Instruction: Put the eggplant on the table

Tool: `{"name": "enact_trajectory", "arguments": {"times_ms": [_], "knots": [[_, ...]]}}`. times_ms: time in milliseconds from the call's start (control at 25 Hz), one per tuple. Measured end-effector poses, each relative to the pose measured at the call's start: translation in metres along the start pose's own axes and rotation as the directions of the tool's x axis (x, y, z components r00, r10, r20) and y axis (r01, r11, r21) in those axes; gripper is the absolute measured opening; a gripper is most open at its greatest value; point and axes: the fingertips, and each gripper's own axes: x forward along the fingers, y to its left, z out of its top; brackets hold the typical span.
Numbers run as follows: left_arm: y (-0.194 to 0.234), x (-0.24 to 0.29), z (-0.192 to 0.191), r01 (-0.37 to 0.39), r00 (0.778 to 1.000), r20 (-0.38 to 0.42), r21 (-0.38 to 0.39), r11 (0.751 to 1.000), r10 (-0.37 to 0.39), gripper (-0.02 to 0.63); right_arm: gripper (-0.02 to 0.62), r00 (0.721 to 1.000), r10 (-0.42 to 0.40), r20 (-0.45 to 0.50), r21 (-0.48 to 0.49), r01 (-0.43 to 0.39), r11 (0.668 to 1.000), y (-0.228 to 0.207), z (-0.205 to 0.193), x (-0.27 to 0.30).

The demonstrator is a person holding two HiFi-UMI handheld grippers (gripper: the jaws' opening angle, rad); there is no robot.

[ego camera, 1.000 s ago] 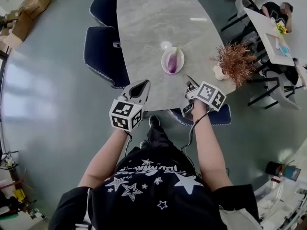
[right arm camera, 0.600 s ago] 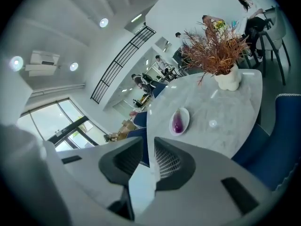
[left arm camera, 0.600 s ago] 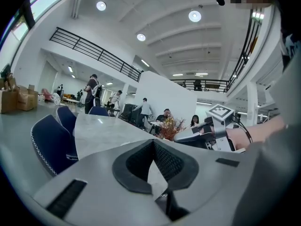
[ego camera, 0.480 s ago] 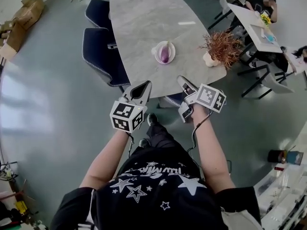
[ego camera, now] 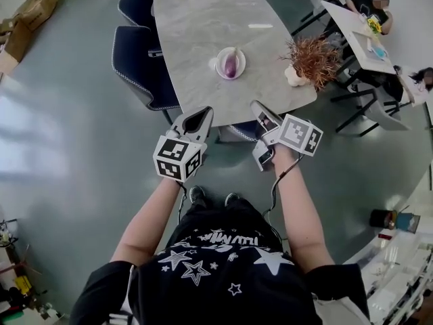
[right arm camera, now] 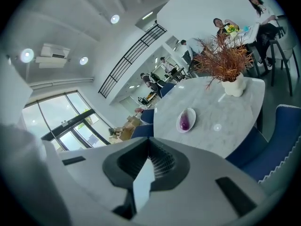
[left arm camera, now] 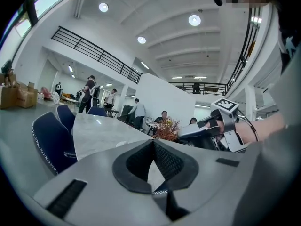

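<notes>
A purple eggplant point(ego camera: 231, 62) lies in a white plate point(ego camera: 220, 68) near the front of the grey marble table point(ego camera: 203, 19). The right gripper view shows the eggplant point(right arm camera: 184, 122) in its plate point(right arm camera: 193, 113) some way ahead on the table point(right arm camera: 225, 112). My left gripper point(ego camera: 201, 112) and right gripper point(ego camera: 257, 105) hover over the floor just short of the table's near edge. Both are shut with nothing between the jaws. The left gripper view looks low across the table point(left arm camera: 94, 131), with the right gripper point(left arm camera: 188, 132) beside it; the eggplant does not show there.
A potted dried plant point(ego camera: 311, 56) stands at the table's right front corner. Two blue chairs point(ego camera: 139, 63) sit along its left side, and another chair point(ego camera: 237, 133) is tucked under the near edge. People sit at a white table point(ego camera: 358, 32) far right. Cardboard boxes point(ego camera: 30, 9) lie far left.
The person has stepped back from the table. Both grippers, earlier over its near edge, now hang short of it above the floor. Their jaws stayed shut.
</notes>
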Motion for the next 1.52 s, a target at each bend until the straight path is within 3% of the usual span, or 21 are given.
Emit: {"name": "enact_trajectory", "arguments": {"times_ms": [480, 720, 1080, 1320, 1520], "knots": [[-0.058, 0.006, -0.008, -0.129, 0.991, 0.04, 0.003, 0.992, 0.129, 0.008, 0.011, 0.988, 0.134, -0.079, 0.003, -0.134, 0.991, -0.02, -0.003, -0.038], [-0.096, -0.006, -0.006, -0.218, 0.974, 0.071, 0.02, 0.976, 0.216, 0.008, 0.011, 0.969, 0.218, -0.12, -0.013, -0.221, 0.975, -0.02, -0.008, -0.071], [-0.188, -0.028, -0.016, -0.305, 0.948, 0.102, 0.03, 0.952, 0.301, 0.008, 0.011, 0.934, 0.311, -0.177, -0.037, -0.322, 0.946, -0.023, -0.018, -0.155], [-0.26, -0.027, -0.03, -0.325, 0.94, 0.112, 0.006, 0.946, 0.322, 0.008, 0.011, 0.923, 0.324, -0.209, -0.086, -0.347, 0.934, -0.042, -0.02, -0.218], [-0.298, -0.035, -0.036, -0.338, 0.937, 0.098, 0.018, 0.941, 0.335, 0.008, 0.011, 0.916, 0.345, -0.204, -0.065, -0.364, 0.929, -0.049, -0.022, -0.249]]}}
